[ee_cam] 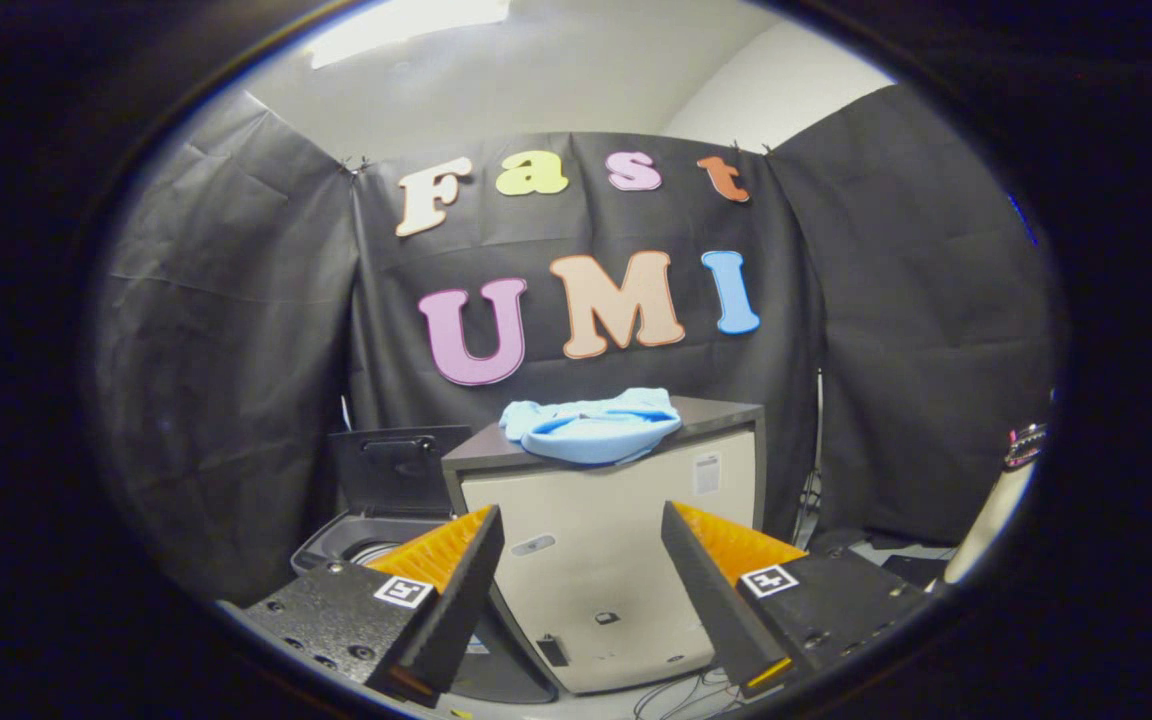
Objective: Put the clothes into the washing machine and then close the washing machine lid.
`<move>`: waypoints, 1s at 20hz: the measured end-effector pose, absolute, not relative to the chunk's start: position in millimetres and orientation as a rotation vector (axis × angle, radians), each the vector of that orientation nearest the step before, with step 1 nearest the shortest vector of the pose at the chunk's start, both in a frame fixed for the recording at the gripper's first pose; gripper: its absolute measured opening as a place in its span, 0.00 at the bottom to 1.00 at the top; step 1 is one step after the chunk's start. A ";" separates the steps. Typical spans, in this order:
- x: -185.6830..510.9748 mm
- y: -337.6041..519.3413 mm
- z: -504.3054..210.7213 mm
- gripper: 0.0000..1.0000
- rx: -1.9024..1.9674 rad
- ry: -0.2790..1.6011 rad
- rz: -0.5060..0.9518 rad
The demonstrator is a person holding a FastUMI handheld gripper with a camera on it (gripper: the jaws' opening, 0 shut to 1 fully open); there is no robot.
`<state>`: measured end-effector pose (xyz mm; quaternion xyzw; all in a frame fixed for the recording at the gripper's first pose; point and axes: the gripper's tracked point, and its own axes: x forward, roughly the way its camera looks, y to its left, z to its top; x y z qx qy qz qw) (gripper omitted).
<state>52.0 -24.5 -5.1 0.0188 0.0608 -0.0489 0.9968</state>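
My gripper [583, 535] is released, fingers spread wide, nothing between them and nothing touched. Left finger [456, 570] and right finger [711, 570] both angle inward toward the far side.

Light blue clothes [591, 425], a crumpled bundle, sit on top of a pale box-shaped cabinet [601, 560] with a dark top. The bundle lies toward the near-left part of that top and hangs slightly over the front edge. It is beyond my fingers, well apart from them, roughly centred in the gap between them.

The washing machine [351, 540] is to the left of the cabinet, just beside it and lower. Its lid [396, 468] is up, standing nearly upright at the far side of the opening. Part of the round tub rim shows just past my left finger; the rest is hidden behind that finger.

The cabinet front shows between my fingers: a small label near the upper right, a few small dark fittings lower down. Cables [681, 695] lie on the floor at the near side, below the cabinet.

At the far right there is a pale upright object [996, 510] with a dark top; can't tell what it is.
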 end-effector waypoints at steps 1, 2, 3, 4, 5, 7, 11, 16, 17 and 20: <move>58.9 -22.9 -0.1 0.96 0.052 0.130 -0.101; 66.5 -18.4 5.6 0.96 0.064 0.139 -0.092; 74.3 -13.4 11.7 0.96 0.059 0.144 -0.074; 81.7 -11.5 18.0 0.96 0.036 0.150 -0.064; 89.1 -15.1 20.6 0.96 0.007 0.166 -0.072; 104.9 -16.3 30.4 0.96 -0.028 0.189 -0.089; 147.5 -10.0 60.3 0.96 0.002 0.184 -0.101; 211.5 -9.6 79.6 0.97 -0.064 0.219 -0.100; 225.8 -10.3 80.0 0.97 -0.092 0.229 -0.099; 273.4 -10.7 74.8 0.97 -0.103 0.277 -0.106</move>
